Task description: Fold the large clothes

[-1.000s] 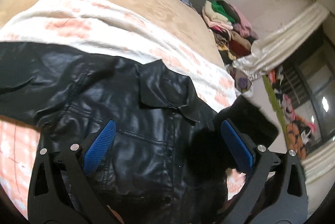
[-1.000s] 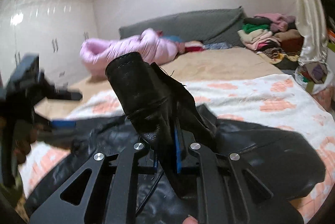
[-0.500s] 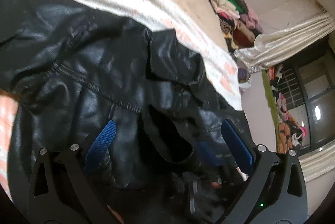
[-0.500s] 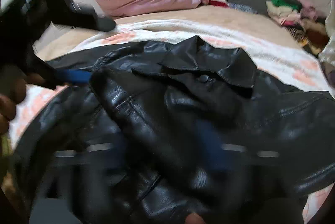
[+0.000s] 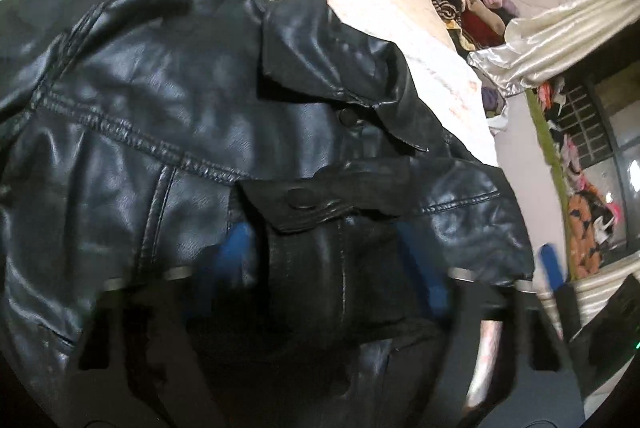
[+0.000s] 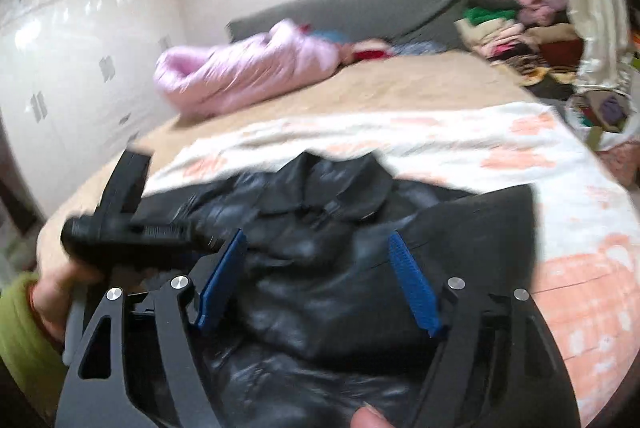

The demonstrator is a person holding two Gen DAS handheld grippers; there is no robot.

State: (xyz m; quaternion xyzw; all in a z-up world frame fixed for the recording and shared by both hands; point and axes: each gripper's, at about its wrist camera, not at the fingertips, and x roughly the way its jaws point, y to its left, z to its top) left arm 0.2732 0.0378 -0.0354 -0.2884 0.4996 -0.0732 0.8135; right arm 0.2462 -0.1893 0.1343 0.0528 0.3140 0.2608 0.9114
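A black leather jacket (image 5: 168, 116) lies front up on the bed, collar toward the headboard; it also shows in the right wrist view (image 6: 320, 228). A sleeve with a buttoned cuff (image 5: 304, 204) lies folded across its chest. My left gripper (image 5: 332, 260) is blurred, low over that sleeve, and its jaws look apart with the sleeve between them. My right gripper (image 6: 316, 280) is open and empty just above the jacket's lower front. The left gripper's black body (image 6: 132, 236) shows at the left of the right wrist view.
The jacket rests on a white and peach flowered blanket (image 6: 520, 156) over a tan bed sheet (image 6: 400, 88). A pink puffer coat (image 6: 240, 68) lies near the grey headboard (image 6: 360, 4). A pile of clothes (image 6: 516, 28) is stacked at the far right corner, by a curtain (image 5: 560, 24).
My right gripper has opened and let go of the sleeve, which now lies across the jacket's chest. My left gripper has moved down close over the jacket.
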